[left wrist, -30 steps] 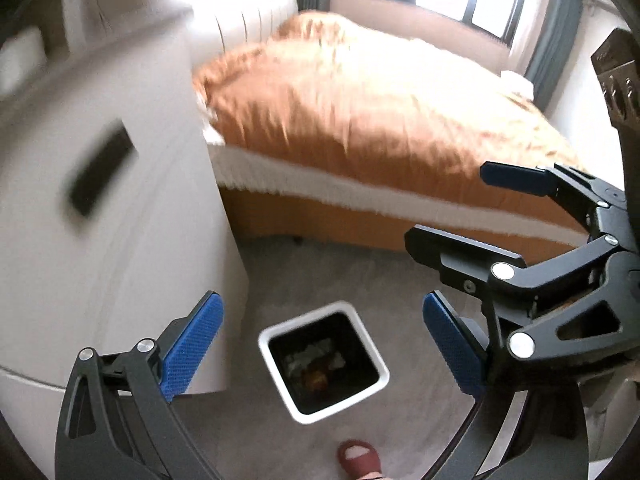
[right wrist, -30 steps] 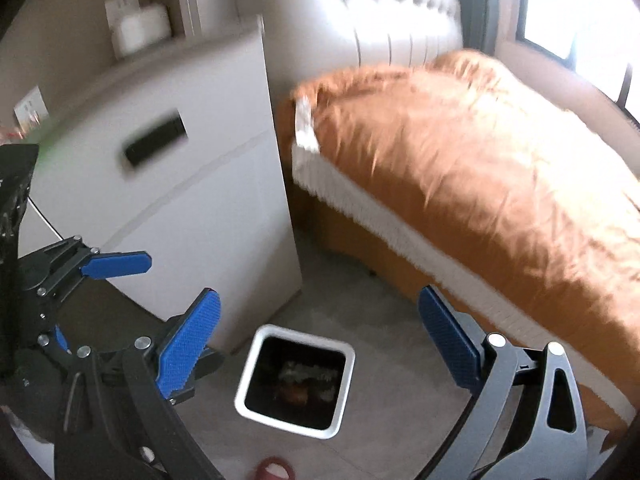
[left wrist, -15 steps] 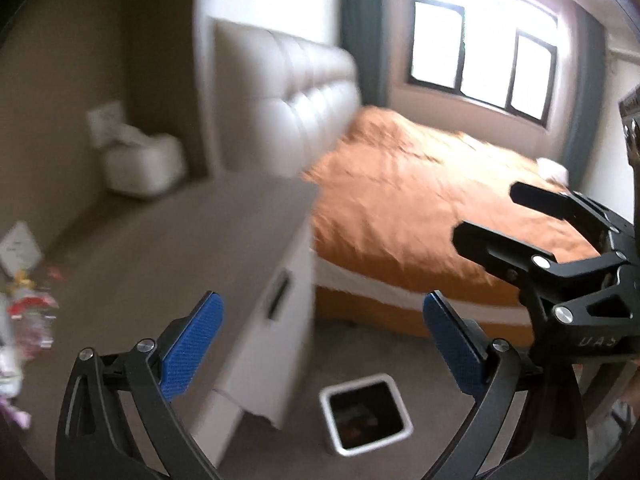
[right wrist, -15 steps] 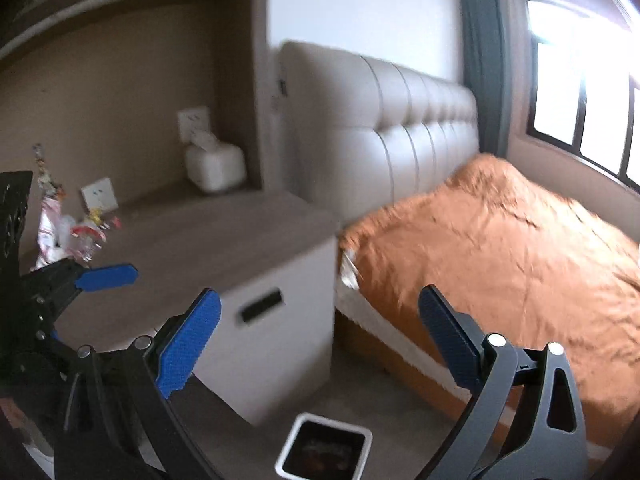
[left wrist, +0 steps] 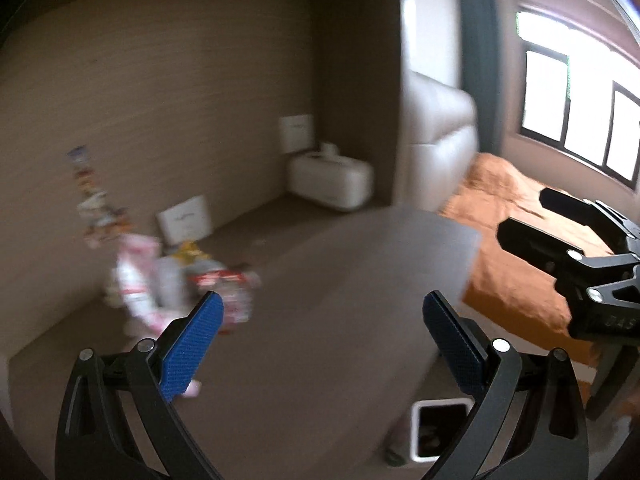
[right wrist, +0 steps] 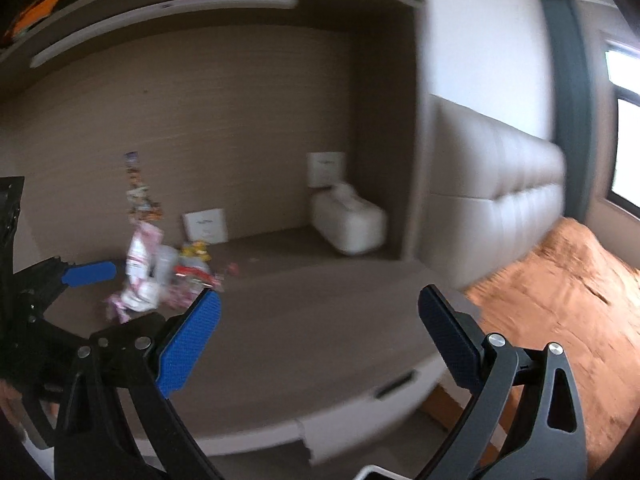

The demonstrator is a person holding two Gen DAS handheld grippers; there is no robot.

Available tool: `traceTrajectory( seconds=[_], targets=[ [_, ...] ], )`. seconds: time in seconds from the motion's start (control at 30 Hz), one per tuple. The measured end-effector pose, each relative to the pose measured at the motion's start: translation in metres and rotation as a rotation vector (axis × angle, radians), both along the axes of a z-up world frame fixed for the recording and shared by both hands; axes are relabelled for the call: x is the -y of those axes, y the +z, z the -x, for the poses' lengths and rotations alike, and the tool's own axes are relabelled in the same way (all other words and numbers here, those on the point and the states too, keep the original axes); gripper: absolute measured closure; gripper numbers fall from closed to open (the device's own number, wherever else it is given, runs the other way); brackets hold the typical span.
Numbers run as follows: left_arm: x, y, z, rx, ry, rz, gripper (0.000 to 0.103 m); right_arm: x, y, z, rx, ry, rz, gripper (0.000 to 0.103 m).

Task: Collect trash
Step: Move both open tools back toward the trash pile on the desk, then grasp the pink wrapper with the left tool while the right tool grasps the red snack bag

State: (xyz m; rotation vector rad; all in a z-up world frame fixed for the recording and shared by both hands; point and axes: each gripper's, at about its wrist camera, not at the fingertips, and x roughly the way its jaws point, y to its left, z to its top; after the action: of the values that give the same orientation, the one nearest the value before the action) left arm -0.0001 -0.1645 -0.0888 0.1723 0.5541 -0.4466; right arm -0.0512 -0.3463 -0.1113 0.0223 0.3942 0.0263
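The left gripper [left wrist: 320,340] and right gripper [right wrist: 320,328] hang wide apart and empty above the bedside counter [left wrist: 320,320]. Blurred trash wrappers [left wrist: 160,280] cluster at its back-left; the bin [left wrist: 436,428] stands below its front edge.

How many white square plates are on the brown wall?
2. One wall plate sits low on the back wall, right behind the pile of wrappers. The other wall plate is on the side wall, just above the white box. The pictures are blurry, so more could be hidden.
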Motion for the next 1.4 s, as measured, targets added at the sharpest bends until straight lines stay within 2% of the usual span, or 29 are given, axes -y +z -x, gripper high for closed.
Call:
traceTrajectory(
  seconds=[0.2, 0.37, 0.57, 0.97, 1.13, 1.23, 1.4],
  targets=[
    [-0.079, 0.006, -0.031, 0.020, 0.152, -0.029, 0.005, -0.057, -0.001, -0.034, -0.009, 0.096, 0.016, 0.005],
    [-0.127, 0.004, -0.061, -0.001, 0.195, -0.020, 0.005, -0.103, -0.010, -0.064, -0.049, 0.132, 0.024, 0.005],
    [-0.157, -0.002, -0.106, -0.022, 0.183, -0.002, 0.005, -0.142, -0.025, -0.095, -0.091, 0.129, 0.039, 0.005],
    [-0.157, -0.038, -0.181, -0.102, 0.044, -0.007, 0.006, -0.168, -0.081, -0.174, -0.246, 0.043, -0.030, 0.005],
    [-0.153, -0.053, -0.200, -0.154, -0.013, -0.030, 0.023, -0.169, -0.093, -0.197, -0.298, 0.013, -0.030, 0.005],
    [-0.151, -0.061, -0.208, -0.179, -0.034, -0.028, 0.031, -0.171, -0.099, -0.209, -0.340, 0.013, -0.032, 0.013],
    [-0.150, -0.069, -0.217, -0.223, -0.066, -0.021, 0.037, -0.171, -0.111, -0.223, -0.413, 0.022, -0.049, 0.037]
  ],
)
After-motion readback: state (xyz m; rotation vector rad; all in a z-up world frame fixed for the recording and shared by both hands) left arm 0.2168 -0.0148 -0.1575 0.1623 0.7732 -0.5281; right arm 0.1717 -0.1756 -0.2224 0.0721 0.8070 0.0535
